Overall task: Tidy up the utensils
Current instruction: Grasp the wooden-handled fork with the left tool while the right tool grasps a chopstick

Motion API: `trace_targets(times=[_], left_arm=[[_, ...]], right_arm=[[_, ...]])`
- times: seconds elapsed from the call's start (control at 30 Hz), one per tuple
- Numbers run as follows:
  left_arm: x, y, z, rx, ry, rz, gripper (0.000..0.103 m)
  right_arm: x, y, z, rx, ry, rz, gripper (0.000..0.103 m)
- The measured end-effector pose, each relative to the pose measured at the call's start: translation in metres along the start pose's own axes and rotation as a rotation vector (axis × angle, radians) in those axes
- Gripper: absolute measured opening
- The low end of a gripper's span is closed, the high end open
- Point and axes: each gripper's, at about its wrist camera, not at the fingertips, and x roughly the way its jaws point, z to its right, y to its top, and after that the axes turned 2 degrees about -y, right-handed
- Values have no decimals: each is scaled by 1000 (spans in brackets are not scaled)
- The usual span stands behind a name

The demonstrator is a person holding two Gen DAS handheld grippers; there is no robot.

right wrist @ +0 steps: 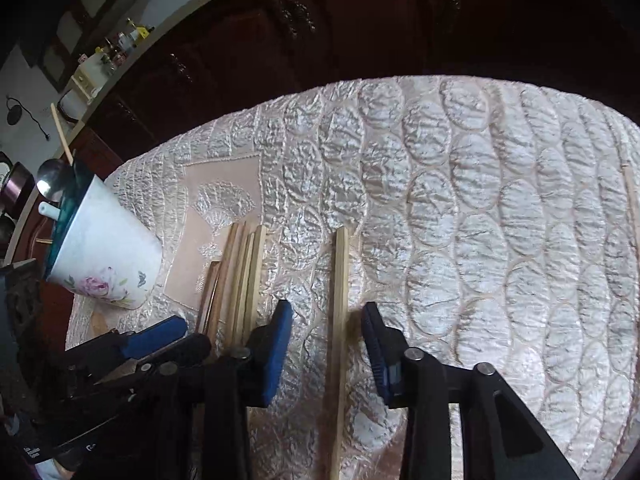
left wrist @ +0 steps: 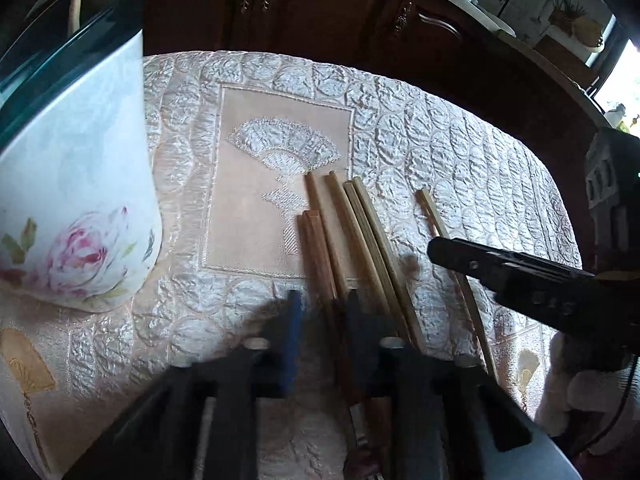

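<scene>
The left gripper (left wrist: 320, 312) is clamped on chopsticks at the near end of the bundle of chopsticks (left wrist: 352, 236), which runs away from it across the quilted cloth (right wrist: 460, 200) covering the worktop. The right gripper (right wrist: 326, 328) straddles a single chopstick (right wrist: 341, 280) lying apart, just right of the bundle; its jaws stand part open, pads clear of the stick. Farther off toward the worktop's left edge, a floral cup (right wrist: 108, 256) holds a spoon (right wrist: 52, 176) and more utensils.
</scene>
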Motion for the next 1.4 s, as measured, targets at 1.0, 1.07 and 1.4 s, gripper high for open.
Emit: trace_targets(times=[1.0,1.07,1.4], left_arm=[[-26,-29,-23,111,46,-100,34],[-26,-29,-21,140,49,-94,13],[-118,-26,-42,71,-60,27,11]], right_arm=[[7,-16,-17,-37,1,-57,10],[-3,-17,-19,-45,21,-42,9],[-99,-19,-38,-57,119,139,9]])
